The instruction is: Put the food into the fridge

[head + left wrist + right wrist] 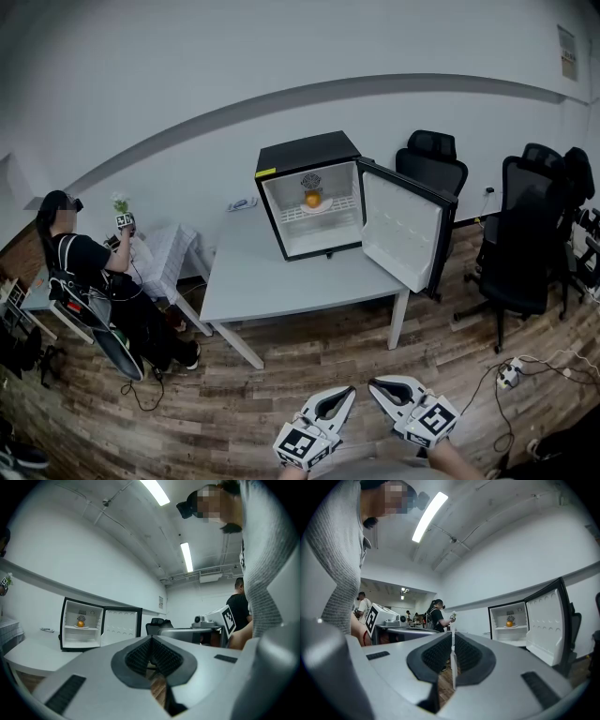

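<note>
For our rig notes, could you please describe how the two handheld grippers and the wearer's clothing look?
The left gripper and right gripper match: pale grey tapered jaws, black ribbed pads around a teardrop cut-out, and a white cube with black square markers at the rear. The person wears a grey knitted top.

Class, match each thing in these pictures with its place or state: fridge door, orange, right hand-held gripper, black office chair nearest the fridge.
Column 1:
1 fridge door
2 orange
3 right hand-held gripper
4 black office chair nearest the fridge

Column 2:
A shut, nothing held
B on the floor beyond the table
C swung open
D on a plate on the fridge shelf

Pairs: 1-C, 2-D, 3-A, 4-B
</note>
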